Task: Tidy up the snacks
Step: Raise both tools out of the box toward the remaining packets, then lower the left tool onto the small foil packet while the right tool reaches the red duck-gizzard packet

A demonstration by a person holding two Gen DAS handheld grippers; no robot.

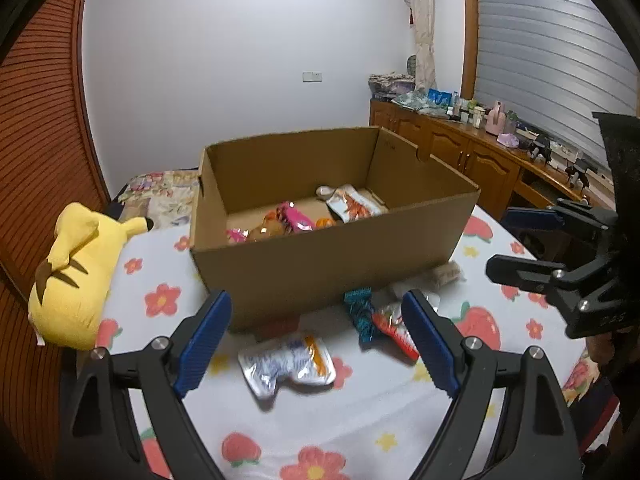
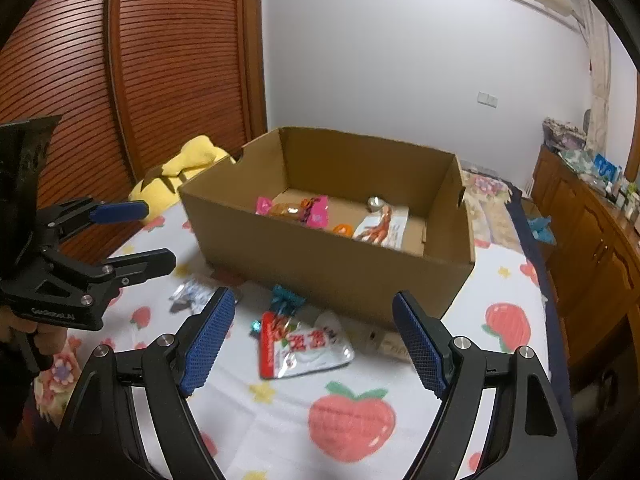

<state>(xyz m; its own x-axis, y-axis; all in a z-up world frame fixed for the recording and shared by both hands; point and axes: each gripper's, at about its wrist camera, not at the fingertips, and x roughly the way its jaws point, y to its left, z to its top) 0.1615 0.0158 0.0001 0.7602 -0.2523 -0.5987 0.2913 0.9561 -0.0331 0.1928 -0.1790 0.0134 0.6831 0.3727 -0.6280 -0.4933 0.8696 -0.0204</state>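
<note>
Blue-padded fingers of my left gripper [image 1: 316, 344] are standing wide apart with nothing between them, and just beyond them a silver-white foil snack packet [image 1: 286, 364] is lying flat on the flowered bedsheet [image 1: 360, 432]. I am judging it light, crinkly and slippery, puffed in the middle and flat at its sealed ends, so I would be pinching it across the narrow waist or along a sealed edge, not squeezing the belly, where it could slide out or crush what is inside.

My right gripper [image 2: 310, 340] is likewise spread wide and empty, hovering over a red-and-white snack bag [image 2: 304, 350] with printed characters. That one is looking soft, thin and a little floppy; a hold on its red left edge or near corner should be lifting it cleanly off the soft sheet.

A small teal-wrapped candy [image 2: 286, 300] is sitting just beyond the red-and-white bag, near the box wall, and a pale wrapped roll [image 1: 440, 274] is lying to the right, right up against the cardboard. Both are small and may be sinking into the bedding.

Farther off, the open cardboard box [image 1: 328, 268] is already holding several snacks, pink, orange and white packets on its floor. A yellow plush toy [image 1: 76, 276] is resting at the left of the bed, well apart from the snacks
</note>
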